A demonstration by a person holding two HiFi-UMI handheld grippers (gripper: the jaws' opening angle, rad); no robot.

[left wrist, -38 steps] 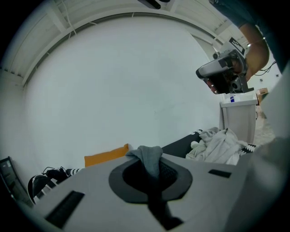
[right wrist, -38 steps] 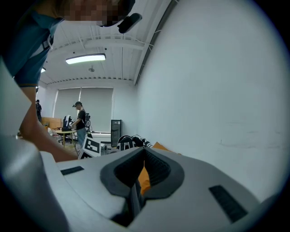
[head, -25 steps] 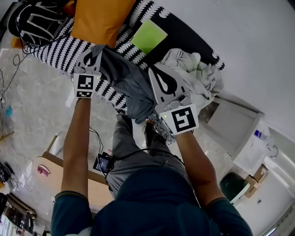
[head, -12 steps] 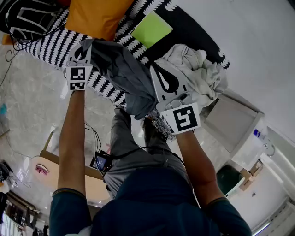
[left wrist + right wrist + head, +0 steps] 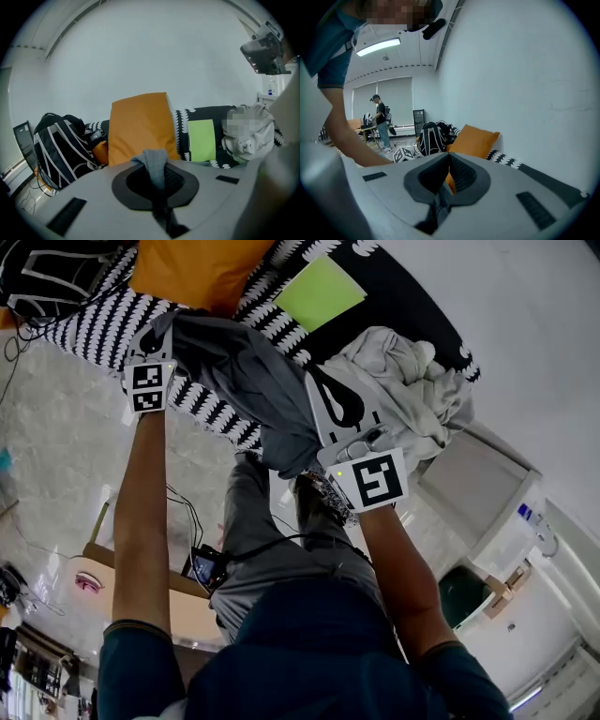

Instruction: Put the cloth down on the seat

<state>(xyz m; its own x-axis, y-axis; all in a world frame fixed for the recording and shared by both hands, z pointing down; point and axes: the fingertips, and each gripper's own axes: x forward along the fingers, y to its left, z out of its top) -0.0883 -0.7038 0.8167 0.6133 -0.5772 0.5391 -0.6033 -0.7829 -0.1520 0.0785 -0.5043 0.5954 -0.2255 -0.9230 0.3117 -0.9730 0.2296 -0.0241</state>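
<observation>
A grey cloth (image 5: 246, 381) hangs stretched between my two grippers over the front of the black-and-white patterned seat (image 5: 89, 334). My left gripper (image 5: 161, 329) is shut on one end of it, low by the seat's front edge; in the left gripper view a fold of the cloth (image 5: 153, 161) sticks up between the shut jaws of the left gripper (image 5: 157, 178). My right gripper (image 5: 311, 382) is shut on the other end, near a pile of pale clothes. In the right gripper view the grey cloth (image 5: 438, 204) shows low in the shut jaws of the right gripper (image 5: 449, 161).
On the seat lie an orange cushion (image 5: 197, 268), a green flat pad (image 5: 319, 292), a pile of pale clothes (image 5: 412, 390) and a black backpack (image 5: 47, 268). A white cabinet (image 5: 473, 484) stands to the right. A person (image 5: 380, 119) stands far across the room.
My left gripper has moved left and toward the seat with its end of the cloth. The cloth now spreads wider and lower over the seat's front. My right gripper has shifted only slightly.
</observation>
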